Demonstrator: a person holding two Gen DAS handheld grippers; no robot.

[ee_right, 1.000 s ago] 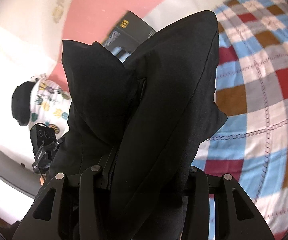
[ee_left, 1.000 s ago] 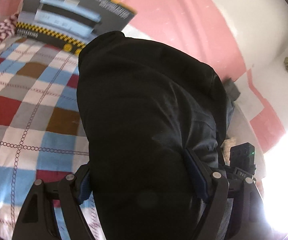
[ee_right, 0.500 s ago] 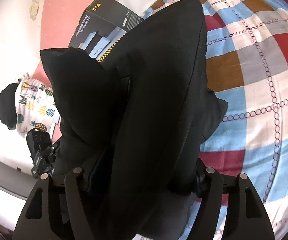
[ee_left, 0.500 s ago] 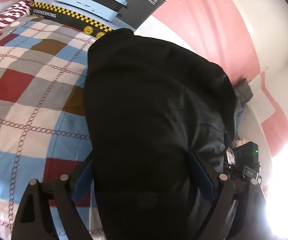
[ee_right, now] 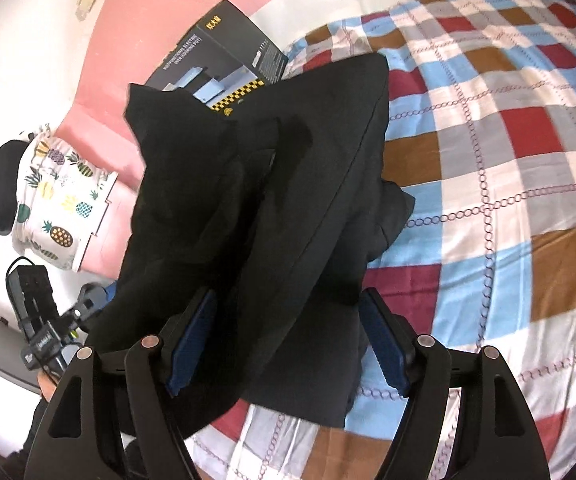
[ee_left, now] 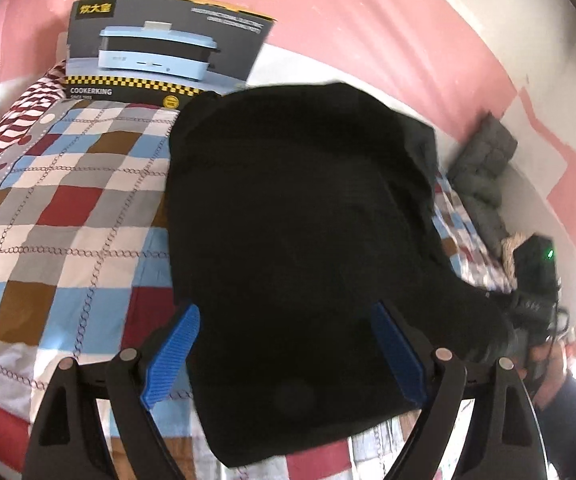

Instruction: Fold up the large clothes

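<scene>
Both grippers' jaws just opened, black garment (ee_left: pixel 296 216) between

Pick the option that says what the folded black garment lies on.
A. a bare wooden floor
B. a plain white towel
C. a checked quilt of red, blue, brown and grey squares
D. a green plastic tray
C: the folded black garment rests on the checked quilt of red, blue, brown and grey squares, which shows on either side of it.

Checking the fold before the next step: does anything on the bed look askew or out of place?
Yes. The black garment lies in an uneven bundle, layers bunched and one corner sticking up rather than flat. A boxed cooker sits on the checked bedspread, right against the garment's far edge.
</scene>
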